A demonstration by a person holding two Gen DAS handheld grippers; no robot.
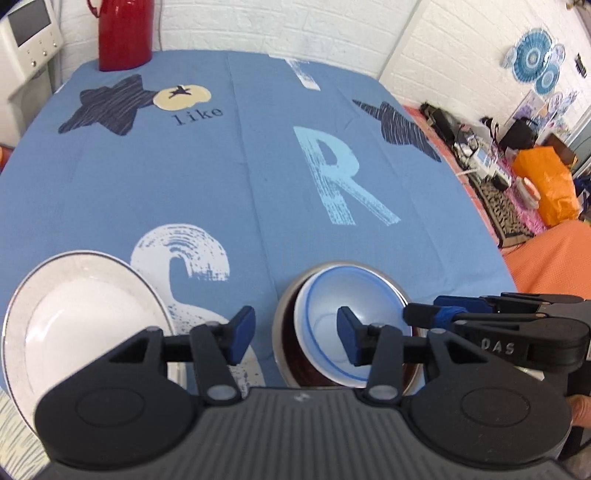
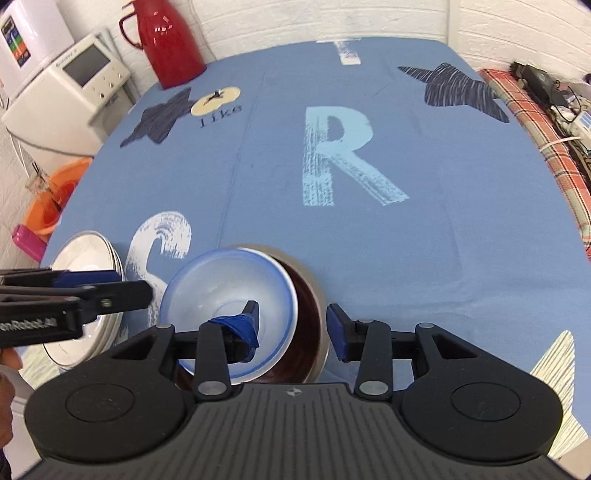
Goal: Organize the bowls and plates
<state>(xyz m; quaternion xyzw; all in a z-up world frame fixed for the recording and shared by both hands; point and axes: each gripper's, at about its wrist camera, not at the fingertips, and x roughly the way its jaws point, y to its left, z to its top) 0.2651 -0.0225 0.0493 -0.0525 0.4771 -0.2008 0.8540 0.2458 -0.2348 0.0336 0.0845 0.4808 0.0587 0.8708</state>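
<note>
A white bowl with a blue rim line (image 1: 343, 314) (image 2: 229, 291) lies tilted inside a dark brown bowl with a metal rim (image 1: 291, 350) (image 2: 310, 295) near the table's front edge. To its left is a white plate (image 1: 85, 317) (image 2: 85, 254), which looks stacked on another. My left gripper (image 1: 295, 334) (image 2: 146, 291) is open, with one finger over the white bowl and the other over the cloth. My right gripper (image 2: 293, 330) (image 1: 410, 315) is open too. Its left finger sits inside the white bowl and its right finger is outside the brown bowl's rim.
A blue tablecloth (image 1: 258, 177) with printed letters and stars covers the table. At the far left corner stands a red thermos jug (image 1: 123, 33) (image 2: 170, 44). Beyond the left edge are a white appliance (image 2: 74, 85) and an orange basin (image 2: 55, 195). Clutter lines the right side.
</note>
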